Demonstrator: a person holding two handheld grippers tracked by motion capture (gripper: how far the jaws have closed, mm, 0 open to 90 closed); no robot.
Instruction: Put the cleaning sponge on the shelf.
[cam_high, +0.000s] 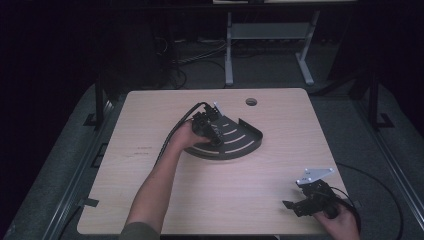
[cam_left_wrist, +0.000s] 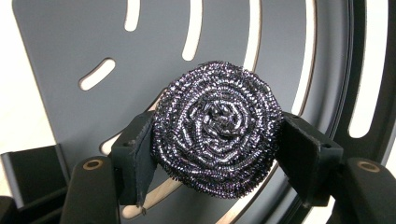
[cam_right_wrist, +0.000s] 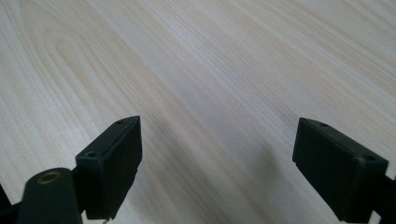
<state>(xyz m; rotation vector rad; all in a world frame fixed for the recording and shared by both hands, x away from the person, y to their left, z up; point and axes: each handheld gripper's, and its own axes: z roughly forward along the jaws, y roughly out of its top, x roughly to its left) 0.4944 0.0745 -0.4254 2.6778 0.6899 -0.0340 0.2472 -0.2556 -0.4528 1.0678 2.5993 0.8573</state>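
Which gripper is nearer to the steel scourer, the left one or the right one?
Left. The left gripper holds the scourer between its pads, over the slotted grey tray. The right gripper is far off, near the table's near right corner, jaws open on nothing.

Light wooden table (round hole near far edge), grey frame beyond
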